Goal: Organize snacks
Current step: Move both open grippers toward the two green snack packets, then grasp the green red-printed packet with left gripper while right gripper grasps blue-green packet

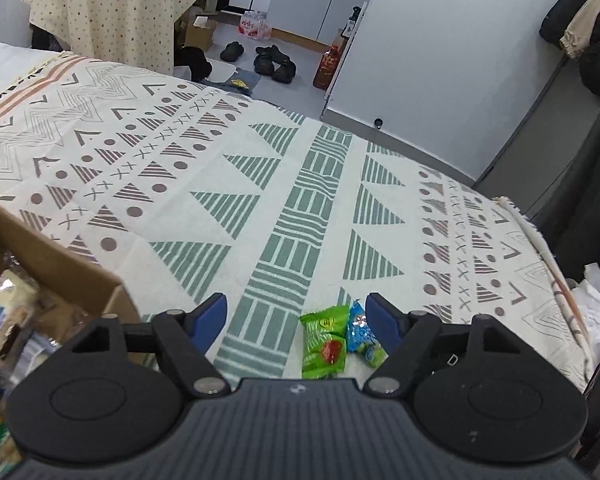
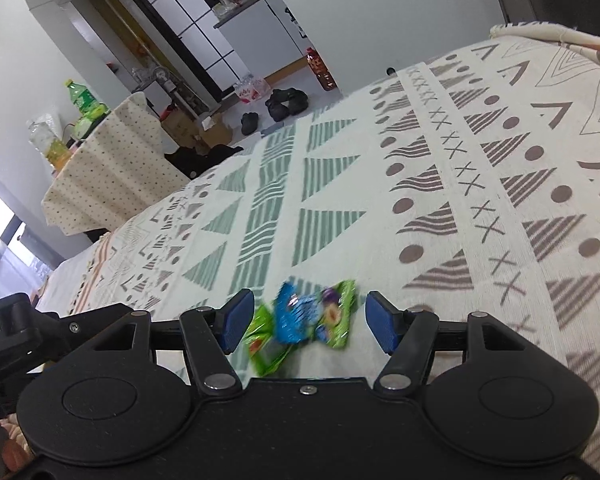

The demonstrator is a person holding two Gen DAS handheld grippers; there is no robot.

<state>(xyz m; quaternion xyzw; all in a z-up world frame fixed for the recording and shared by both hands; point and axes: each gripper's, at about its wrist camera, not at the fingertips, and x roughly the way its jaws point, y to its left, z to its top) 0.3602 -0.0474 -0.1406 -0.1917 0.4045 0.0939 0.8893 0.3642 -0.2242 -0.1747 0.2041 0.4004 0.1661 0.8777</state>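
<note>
The snack packets, a green one and a blue one touching it, lie on the patterned blanket of the bed, near its near edge, and look light, crinkly and slippery, best pinched across the flat middle rather than a sealed end. The left gripper and right gripper both hover over them with jaws open, holding nothing. A cardboard box of snacks sits at the bed's left; beyond are a grey floor, shoes and a cloth-draped table.

Green packet, blue packet, geometric-patterned cloth.
</note>
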